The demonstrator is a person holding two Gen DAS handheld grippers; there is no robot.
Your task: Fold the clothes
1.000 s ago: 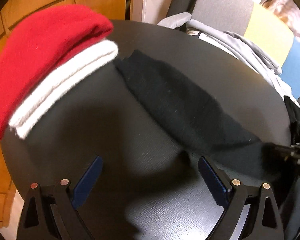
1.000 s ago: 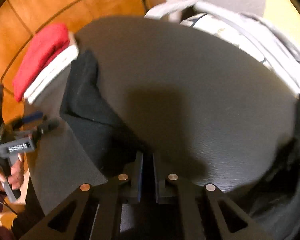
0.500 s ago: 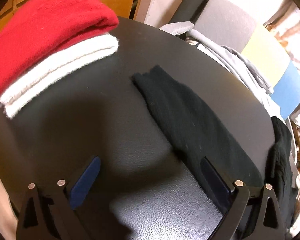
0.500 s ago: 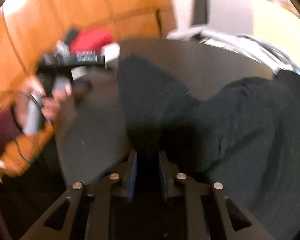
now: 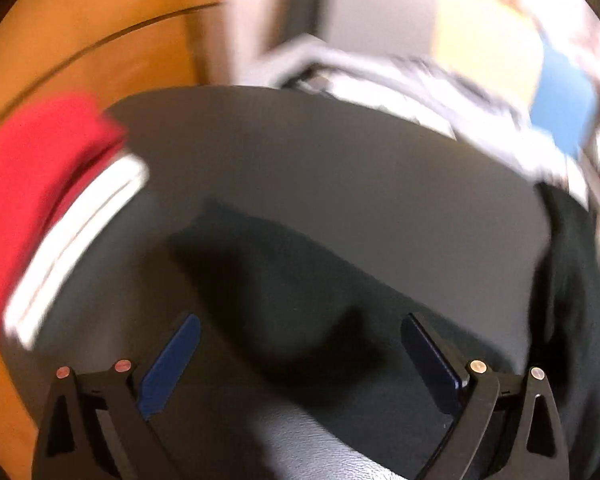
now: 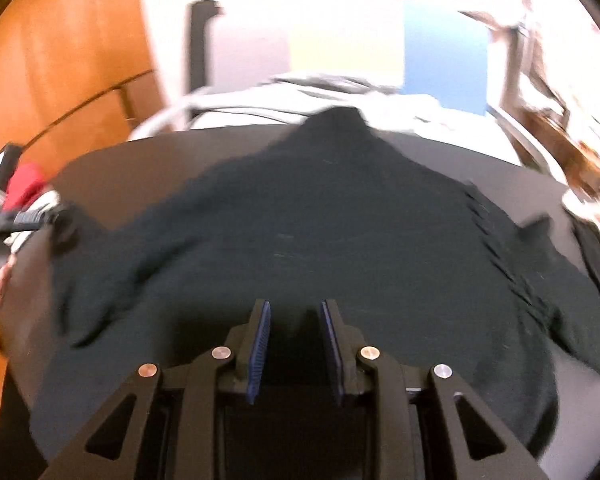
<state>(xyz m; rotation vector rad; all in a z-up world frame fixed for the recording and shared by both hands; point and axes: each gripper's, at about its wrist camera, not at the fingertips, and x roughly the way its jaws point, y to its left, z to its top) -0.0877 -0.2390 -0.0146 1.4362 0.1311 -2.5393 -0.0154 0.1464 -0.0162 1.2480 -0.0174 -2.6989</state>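
Done: red garment [image 5: 40,184] and white garment [image 5: 76,240] lay folded, stacked far left of the left gripper [image 5: 300,356].
Left: black sweater [image 6: 340,240] sprawled unfolded on the bench [image 5: 320,152], ahead of the right gripper [image 6: 295,344].
Grippers: left jaws wide apart; right jaws slightly parted, empty (views blurred).

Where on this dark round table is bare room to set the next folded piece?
Bare: the table's far part, between the red-and-white folded stack and the grey clothes past the rim. Crowded: the near and right side, under the spread black sweater.
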